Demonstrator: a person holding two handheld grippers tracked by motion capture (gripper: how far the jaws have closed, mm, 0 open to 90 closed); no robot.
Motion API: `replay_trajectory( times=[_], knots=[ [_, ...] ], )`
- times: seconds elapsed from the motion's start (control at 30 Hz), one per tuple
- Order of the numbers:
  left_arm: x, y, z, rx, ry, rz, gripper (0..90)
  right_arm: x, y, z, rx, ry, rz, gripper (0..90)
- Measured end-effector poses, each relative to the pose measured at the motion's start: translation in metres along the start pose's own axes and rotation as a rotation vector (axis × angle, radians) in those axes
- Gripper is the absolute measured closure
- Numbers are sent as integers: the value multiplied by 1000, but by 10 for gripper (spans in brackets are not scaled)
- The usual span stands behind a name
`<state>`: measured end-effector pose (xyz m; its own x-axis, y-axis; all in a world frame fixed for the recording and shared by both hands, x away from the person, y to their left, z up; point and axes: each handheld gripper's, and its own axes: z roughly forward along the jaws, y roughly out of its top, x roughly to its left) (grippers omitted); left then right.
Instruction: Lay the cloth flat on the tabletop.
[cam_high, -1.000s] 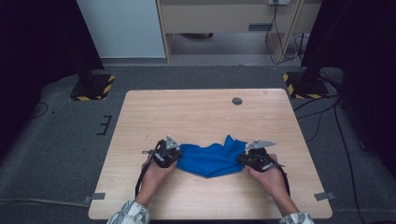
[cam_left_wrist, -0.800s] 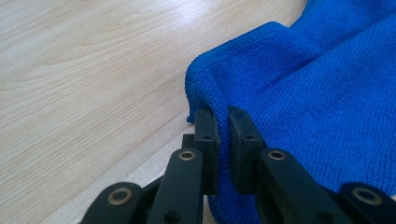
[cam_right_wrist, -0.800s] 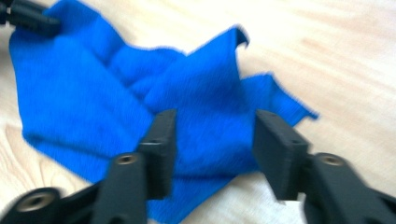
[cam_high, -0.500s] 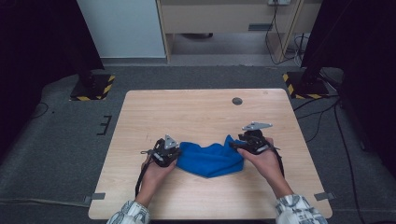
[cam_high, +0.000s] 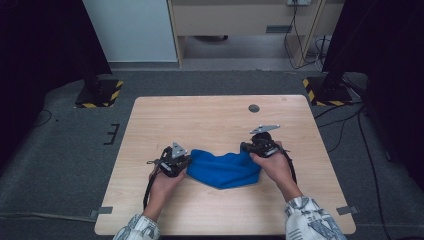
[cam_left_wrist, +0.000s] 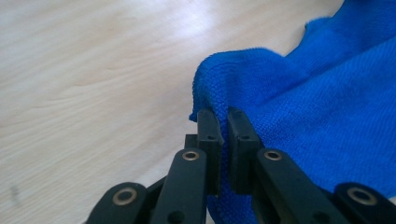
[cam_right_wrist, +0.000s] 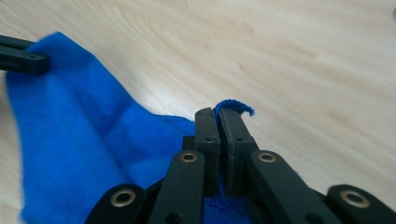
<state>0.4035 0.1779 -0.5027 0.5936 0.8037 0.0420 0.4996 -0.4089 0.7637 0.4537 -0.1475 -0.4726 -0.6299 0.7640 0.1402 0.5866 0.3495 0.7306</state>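
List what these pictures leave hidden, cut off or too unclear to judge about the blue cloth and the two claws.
- Blue cloth: its underside and how many layers are folded under, hidden by its own folds in the high view.
- Left claw: the cloth edge it pinches is covered by its jaws in the left gripper view.
- Right claw: how much cloth lies between its jaws, hidden by them.
- Round dark spot on the table: too small to identify.

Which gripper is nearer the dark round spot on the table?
Right. The right gripper sits just below the spot, pinching the blue cloth; the left gripper holds the cloth's far-left end.
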Motion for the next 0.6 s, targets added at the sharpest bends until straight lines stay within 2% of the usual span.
replay_trajectory(
  times=[0.1,0.13,0.17,0.2,0.3,0.33,0.37,0.43,0.57,0.6],
  knots=[
    [5,0,-5,-12,8,-16,854,-1,-3,-27,-82,18,-1,865],
    [5,0,-5,-12,8,-16,854,-1,-3,-27,-82,18,-1,865],
    [7,-2,-4,7,-9,-17,854,-3,-14,-45,-138,48,31,865],
    [7,-2,-2,13,-20,-24,853,-4,-22,-50,-147,63,40,864],
    [-1,-1,4,44,-24,7,848,-2,-46,-53,-110,53,27,860],
    [-1,-1,4,44,-24,7,847,-2,-46,-53,-110,53,27,860],
    [-4,-1,7,63,-23,25,847,-3,-53,-50,-91,44,20,858],
    [-10,-3,11,92,-22,46,820,-6,-67,-41,-49,34,43,850],
    [-10,-5,12,87,-15,42,703,-8,-76,-34,-16,23,60,841],
    [-9,-5,11,70,-16,31,669,-9,-78,-34,-16,18,57,836]
  ],
)
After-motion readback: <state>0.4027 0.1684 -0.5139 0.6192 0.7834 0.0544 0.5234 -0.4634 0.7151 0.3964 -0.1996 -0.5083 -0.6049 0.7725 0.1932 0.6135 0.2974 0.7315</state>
